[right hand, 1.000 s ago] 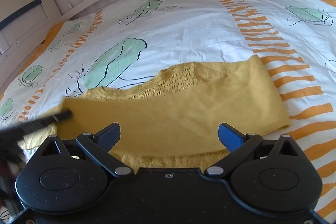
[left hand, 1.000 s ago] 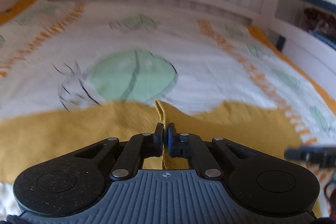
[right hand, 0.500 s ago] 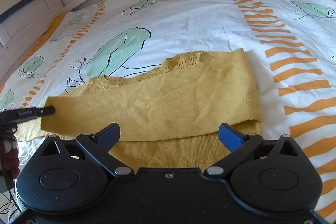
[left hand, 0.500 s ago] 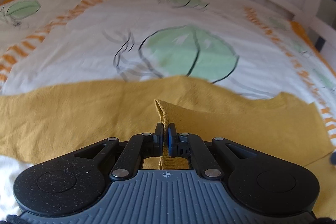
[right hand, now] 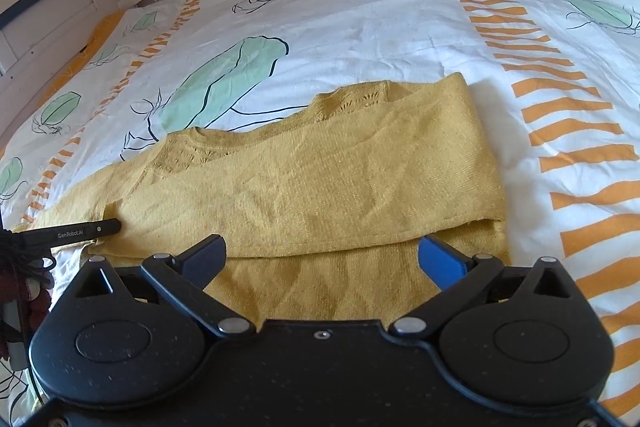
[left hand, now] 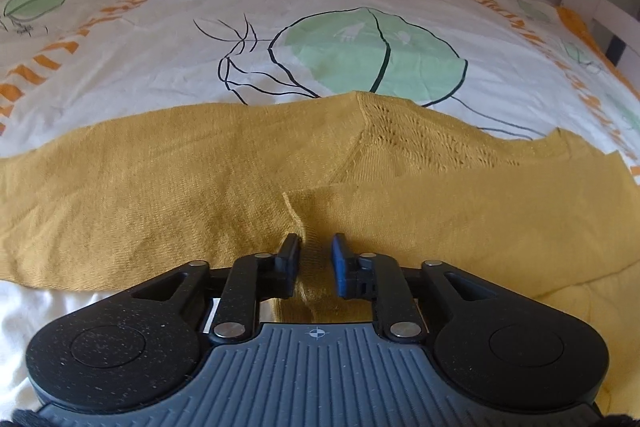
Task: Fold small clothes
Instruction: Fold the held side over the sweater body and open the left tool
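Two tools hang over the yellow sweater on the bed. It lies long from side to side, right sleeve folded across. Left tool is opening, with the sleeve end loose between its pads. Right tool is wide open, holding nothing, near the sweater's folded right end.

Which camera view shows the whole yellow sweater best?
The right wrist view: the yellow sweater lies there almost whole, with its folded-over layer. The left wrist view shows only a close part, and a raised fold between the opening left gripper.
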Tool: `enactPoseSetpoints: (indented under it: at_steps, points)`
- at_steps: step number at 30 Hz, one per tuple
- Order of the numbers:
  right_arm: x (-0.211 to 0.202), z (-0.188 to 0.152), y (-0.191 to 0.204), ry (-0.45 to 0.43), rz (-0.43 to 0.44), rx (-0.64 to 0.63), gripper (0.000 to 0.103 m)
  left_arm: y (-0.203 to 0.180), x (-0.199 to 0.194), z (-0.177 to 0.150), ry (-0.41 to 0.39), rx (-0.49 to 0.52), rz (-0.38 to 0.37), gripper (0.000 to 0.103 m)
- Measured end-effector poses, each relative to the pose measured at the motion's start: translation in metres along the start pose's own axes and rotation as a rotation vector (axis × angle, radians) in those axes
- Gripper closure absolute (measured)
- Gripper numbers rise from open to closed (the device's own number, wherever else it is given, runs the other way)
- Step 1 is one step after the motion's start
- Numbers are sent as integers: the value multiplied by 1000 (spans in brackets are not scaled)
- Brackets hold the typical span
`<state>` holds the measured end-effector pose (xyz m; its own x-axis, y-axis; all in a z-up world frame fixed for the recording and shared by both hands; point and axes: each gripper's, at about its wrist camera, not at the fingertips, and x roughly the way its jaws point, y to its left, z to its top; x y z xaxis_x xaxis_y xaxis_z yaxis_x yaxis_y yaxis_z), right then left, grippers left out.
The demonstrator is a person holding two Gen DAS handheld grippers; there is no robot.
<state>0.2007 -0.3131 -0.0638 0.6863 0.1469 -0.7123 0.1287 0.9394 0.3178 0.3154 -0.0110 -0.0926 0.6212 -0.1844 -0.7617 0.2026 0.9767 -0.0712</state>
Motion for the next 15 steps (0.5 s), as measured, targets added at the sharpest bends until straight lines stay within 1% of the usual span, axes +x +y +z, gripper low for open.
enactPoseSetpoints:
  at_steps: [6, 10, 11, 13, 15]
  points:
    - [0, 0, 0, 0, 4, 1, 0, -5, -9, -10, -15, 58, 32, 73]
    - [1, 0, 1, 7, 12, -2, 0, -1, -16, -16, -16, 58, 26, 67]
    - [2, 0, 1, 10, 14, -1, 0, 1, -18, -17, -16, 50, 32, 58]
    - [3, -1, 3, 16, 17, -5, 0, 9, -19, -20, -6, 22, 45, 47]
    - [4, -2, 5, 17, 11, -18, 0, 22, -20, -24, 5, -28, 23, 45]
